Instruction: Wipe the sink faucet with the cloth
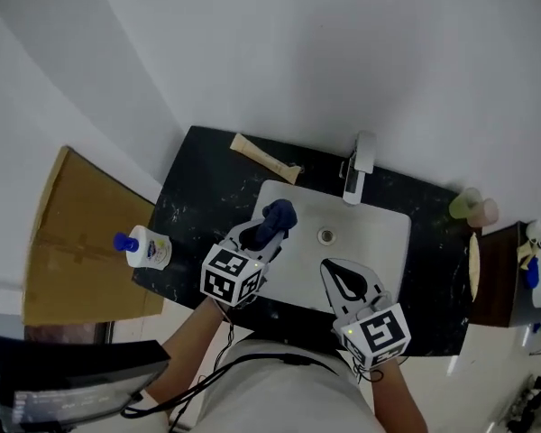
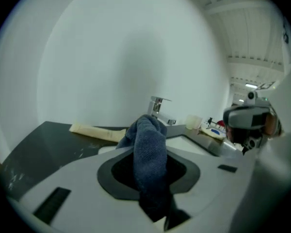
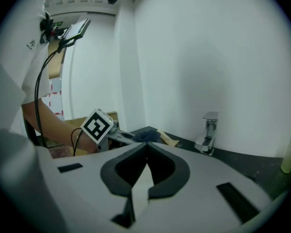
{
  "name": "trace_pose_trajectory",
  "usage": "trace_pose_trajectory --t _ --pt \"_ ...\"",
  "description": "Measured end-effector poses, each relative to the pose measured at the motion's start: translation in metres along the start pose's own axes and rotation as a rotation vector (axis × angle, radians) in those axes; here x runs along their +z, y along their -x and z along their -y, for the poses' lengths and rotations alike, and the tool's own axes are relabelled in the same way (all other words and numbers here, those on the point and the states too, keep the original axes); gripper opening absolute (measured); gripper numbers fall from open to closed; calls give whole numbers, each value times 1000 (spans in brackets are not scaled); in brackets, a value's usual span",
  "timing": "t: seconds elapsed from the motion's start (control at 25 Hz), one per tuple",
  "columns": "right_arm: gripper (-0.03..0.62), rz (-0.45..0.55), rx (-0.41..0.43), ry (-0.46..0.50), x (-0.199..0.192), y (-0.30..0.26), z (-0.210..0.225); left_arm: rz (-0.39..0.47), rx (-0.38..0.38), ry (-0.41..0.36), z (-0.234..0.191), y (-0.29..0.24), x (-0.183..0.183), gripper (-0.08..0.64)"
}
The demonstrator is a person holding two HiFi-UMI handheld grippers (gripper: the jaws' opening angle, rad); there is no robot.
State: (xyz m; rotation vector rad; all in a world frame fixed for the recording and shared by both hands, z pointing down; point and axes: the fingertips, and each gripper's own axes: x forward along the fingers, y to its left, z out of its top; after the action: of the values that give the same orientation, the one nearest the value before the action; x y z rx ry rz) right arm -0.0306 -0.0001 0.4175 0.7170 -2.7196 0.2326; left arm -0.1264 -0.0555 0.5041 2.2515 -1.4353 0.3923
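A dark blue cloth (image 1: 278, 215) hangs from my left gripper (image 1: 272, 228), whose jaws are shut on it above the left part of the white sink (image 1: 383, 242). In the left gripper view the cloth (image 2: 150, 154) drapes between the jaws, with the chrome faucet (image 2: 160, 108) just behind it. The faucet (image 1: 359, 165) stands at the sink's back edge, apart from both grippers. My right gripper (image 1: 327, 267) hovers over the sink's front edge, shut and holding nothing. In the right gripper view its tips (image 3: 146, 149) meet, with the faucet (image 3: 209, 132) off to the right and the left gripper (image 3: 128, 136) beyond.
The sink sits in a black countertop (image 1: 198, 197). A tan tube (image 1: 263, 159) lies at the back left, a white bottle with a blue cap (image 1: 144, 248) at the left edge. Two small cups (image 1: 473, 207) stand at the right. A cardboard sheet (image 1: 72, 233) leans at left.
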Motion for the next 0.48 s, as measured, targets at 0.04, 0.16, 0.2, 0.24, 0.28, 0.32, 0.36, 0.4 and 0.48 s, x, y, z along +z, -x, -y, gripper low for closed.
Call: trace_pose_trajectory --t 0.04,0.16,0.2,0.24,0.28,0.32,0.36,0.4,0.48 --pt "5 3 -36 -16 -1 8 9 23 -42 3 8 -14 15 101" --pt "5 15 -136 -65 -8 31 30 73 -149 -34 33 -47 54 101" --pt "5 17 -165 -78 -10 37 35 76 -175 -72 42 -56 63 101" --pt "5 17 -190 -88 -12 42 40 73 -195 -111 50 -65 69 101" --pt "5 17 -211 -97 -13 46 44 63 -212 -141 57 -74 73 101" --pt "5 15 -229 -105 -15 49 47 50 -227 -160 63 -81 74 101" --pt "5 14 -244 -113 -17 51 49 35 -241 -174 68 -88 75 101" --pt "5 13 -258 -120 -18 53 51 19 -254 -189 73 -94 75 101" --pt "5 12 -279 -129 -21 55 55 -11 -271 -227 78 -103 76 101"
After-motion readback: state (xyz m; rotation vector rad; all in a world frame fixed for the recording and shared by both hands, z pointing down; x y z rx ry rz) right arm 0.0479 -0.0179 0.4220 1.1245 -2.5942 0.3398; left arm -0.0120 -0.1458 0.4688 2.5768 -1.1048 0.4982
